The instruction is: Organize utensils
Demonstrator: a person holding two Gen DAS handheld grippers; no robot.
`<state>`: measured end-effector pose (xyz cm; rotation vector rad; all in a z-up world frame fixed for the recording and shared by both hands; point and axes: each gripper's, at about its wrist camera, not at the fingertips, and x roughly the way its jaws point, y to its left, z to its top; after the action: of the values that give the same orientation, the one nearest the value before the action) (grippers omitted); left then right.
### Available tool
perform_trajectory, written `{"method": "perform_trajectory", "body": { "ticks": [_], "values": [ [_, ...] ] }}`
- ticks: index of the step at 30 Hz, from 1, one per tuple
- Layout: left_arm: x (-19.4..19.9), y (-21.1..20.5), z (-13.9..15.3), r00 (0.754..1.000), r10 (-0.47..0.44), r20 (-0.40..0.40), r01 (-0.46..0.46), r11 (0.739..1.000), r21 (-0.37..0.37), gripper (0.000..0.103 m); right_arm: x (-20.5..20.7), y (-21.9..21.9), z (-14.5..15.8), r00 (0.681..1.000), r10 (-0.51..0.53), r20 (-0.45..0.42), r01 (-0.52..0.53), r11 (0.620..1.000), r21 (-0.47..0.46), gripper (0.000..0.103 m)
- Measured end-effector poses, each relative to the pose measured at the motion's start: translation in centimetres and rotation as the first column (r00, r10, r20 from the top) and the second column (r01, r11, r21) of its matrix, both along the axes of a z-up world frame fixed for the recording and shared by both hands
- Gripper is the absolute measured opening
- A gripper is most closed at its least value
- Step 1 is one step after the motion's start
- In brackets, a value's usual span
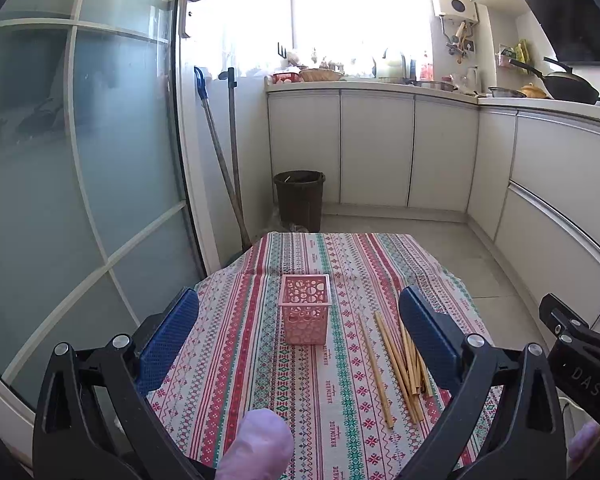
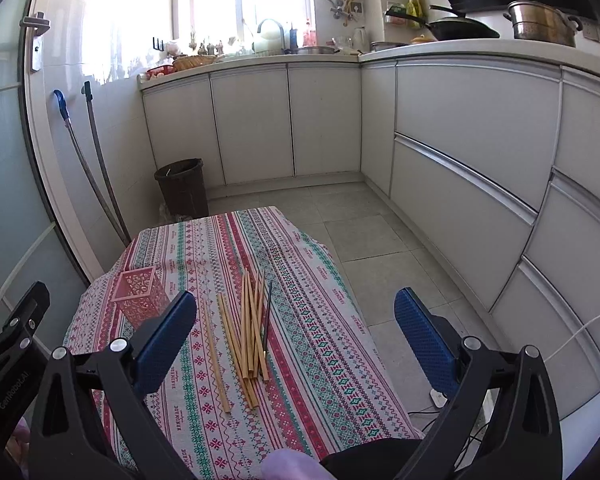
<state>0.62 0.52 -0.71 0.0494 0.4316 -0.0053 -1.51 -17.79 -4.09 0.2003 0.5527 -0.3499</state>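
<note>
Chopsticks (image 1: 396, 364) lie loose on the counter (image 1: 260, 380), lower right of centre in the left wrist view; in the right wrist view they sit at centre-lower frame. Most are pale wood, fanned in a rough heap with near ends crossing. One pale stick lies apart on the left side of the heap. One dark chopstick (image 2: 267, 320) rests along the heap's right edge.

Pink holder (image 1: 306, 308), perforated, upright, open mouth up, stands just left of the sticks, apart from them. It appears empty as far as the mouth shows. Likely the destination; its nearness keeps the carry short.

Left gripper (image 1: 300, 320): fingers spread wide, nothing between them, framing the holder from above and nearer the camera. Placed, I judge, to steady the light holder, which could tip.

Right gripper (image 2: 296, 320): also spread wide, empty, hovering near the heap, which shows between its fingers. Lined up along the sticks' length, suiting a pinch across them.

Counter is draped in a striped patterned cloth; thin sticks on fabric may roll or slip.

Task looks unstarted.
</note>
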Motion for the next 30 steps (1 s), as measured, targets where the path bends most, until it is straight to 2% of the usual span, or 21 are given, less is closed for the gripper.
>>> {"method": "perform_trajectory", "body": {
  "ticks": [30],
  "values": [
    [0.39, 0.26, -0.42, 1.000, 0.006, -0.018, -0.006, 1.000, 0.002, 0.096, 0.21, 0.07, -0.52, 1.000, -0.004, -0.014, 0.004, 1.000, 0.008, 0.097]
  ]
}}
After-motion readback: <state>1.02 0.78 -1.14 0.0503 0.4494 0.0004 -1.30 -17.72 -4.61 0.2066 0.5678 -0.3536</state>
